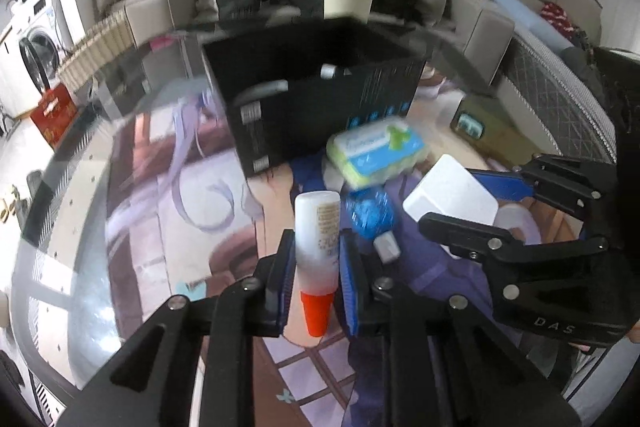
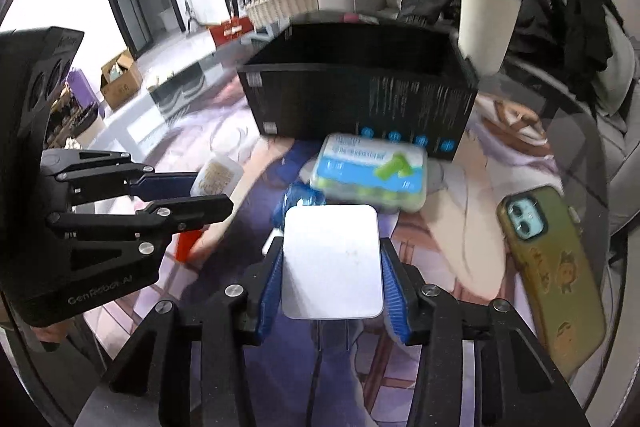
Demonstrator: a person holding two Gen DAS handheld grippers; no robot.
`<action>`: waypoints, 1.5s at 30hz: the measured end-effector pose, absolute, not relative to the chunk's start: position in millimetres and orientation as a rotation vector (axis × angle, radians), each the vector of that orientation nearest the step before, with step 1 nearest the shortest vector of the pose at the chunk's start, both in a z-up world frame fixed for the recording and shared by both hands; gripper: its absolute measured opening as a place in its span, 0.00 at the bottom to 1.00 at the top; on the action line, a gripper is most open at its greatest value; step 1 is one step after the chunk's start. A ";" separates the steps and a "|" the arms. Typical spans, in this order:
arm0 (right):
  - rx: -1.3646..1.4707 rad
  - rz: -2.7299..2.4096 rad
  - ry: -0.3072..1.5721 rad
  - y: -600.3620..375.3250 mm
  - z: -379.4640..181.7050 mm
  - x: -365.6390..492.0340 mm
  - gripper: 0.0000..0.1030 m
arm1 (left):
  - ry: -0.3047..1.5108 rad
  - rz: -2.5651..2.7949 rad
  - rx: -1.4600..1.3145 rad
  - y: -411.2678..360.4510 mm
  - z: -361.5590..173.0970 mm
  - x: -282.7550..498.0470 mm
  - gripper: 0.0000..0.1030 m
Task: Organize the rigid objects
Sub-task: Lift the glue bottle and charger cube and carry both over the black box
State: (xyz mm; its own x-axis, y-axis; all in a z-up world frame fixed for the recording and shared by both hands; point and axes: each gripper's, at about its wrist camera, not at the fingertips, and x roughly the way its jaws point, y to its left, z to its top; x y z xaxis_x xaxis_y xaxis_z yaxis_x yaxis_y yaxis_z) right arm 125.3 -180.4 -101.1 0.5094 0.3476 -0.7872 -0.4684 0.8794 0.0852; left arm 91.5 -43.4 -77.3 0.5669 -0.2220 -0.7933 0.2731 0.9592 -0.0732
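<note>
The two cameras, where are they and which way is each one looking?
Left wrist: sits on the left gripper, looks forward and down at the table; its fingers clamp a white bottle; the right gripper shows at right.
Right wrist: sits on the right gripper, looks forward and down; its fingers clamp a white box; the left gripper shows at left.
Both share: black bin, green pack, bottle, box.
</note>
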 end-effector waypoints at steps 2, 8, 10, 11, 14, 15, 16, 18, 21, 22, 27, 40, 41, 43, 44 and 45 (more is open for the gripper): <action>-0.122 0.492 0.859 -182.5 -89.7 122.6 0.43 | 0.866 -0.290 0.063 -43.0 -65.0 87.9 0.18; -0.114 0.481 0.568 -186.3 -37.7 96.8 0.43 | 0.648 -0.283 0.080 -43.4 -22.5 68.7 0.18; -0.106 0.478 0.483 -190.1 -21.1 87.8 0.43 | 0.549 -0.271 0.080 -41.9 -4.1 58.5 0.18; -0.104 0.475 0.441 -191.5 -12.6 83.1 0.43 | 0.510 -0.265 0.076 -40.3 3.6 54.2 0.18; -0.099 0.468 0.339 -193.3 10.6 71.8 0.43 | 0.390 -0.249 0.063 -34.7 26.8 40.0 0.18; -0.099 0.466 0.324 -193.1 14.9 69.9 0.43 | 0.357 -0.242 0.059 -32.3 32.4 36.2 0.18; -0.097 0.466 0.312 -193.1 18.9 68.9 0.43 | 0.327 -0.239 0.059 -31.3 38.9 32.8 0.18; -0.092 0.459 0.294 -193.0 25.3 68.8 0.43 | 0.310 -0.240 0.053 -29.0 43.7 32.5 0.18; -0.079 0.454 0.294 -192.8 31.2 71.7 0.43 | 0.313 -0.238 0.040 -24.8 47.2 39.4 0.18; -0.076 0.450 0.295 -192.9 32.7 73.0 0.43 | 0.315 -0.234 0.036 -24.7 48.4 42.4 0.18; -0.062 0.430 0.289 -191.6 37.9 86.1 0.43 | 0.327 -0.226 0.027 -25.0 50.2 65.1 0.18; -0.022 0.370 0.248 -178.2 53.7 151.4 0.43 | 0.322 -0.183 -0.073 -18.9 57.8 136.7 0.18; -0.023 0.363 0.245 -174.9 55.0 158.7 0.43 | 0.321 -0.176 -0.075 -18.2 57.1 138.6 0.18; -0.023 0.353 0.243 -173.0 55.3 165.0 0.43 | 0.328 -0.163 -0.081 -16.6 55.4 145.1 0.18; -0.019 0.346 0.248 -172.8 55.5 171.3 0.43 | 0.333 -0.163 -0.086 -16.1 54.6 147.4 0.18; -0.018 0.341 0.251 -172.9 55.3 175.4 0.43 | 0.336 -0.162 -0.092 -15.5 53.9 149.2 0.18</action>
State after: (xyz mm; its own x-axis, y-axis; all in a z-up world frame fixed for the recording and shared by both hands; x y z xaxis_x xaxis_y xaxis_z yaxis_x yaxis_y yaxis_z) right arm 175.4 -172.9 55.3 0.9117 0.3289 -0.2464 -0.3334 0.9425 0.0244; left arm 149.2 -15.5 53.9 0.9312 -0.1737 -0.3206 0.1433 0.9828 -0.1163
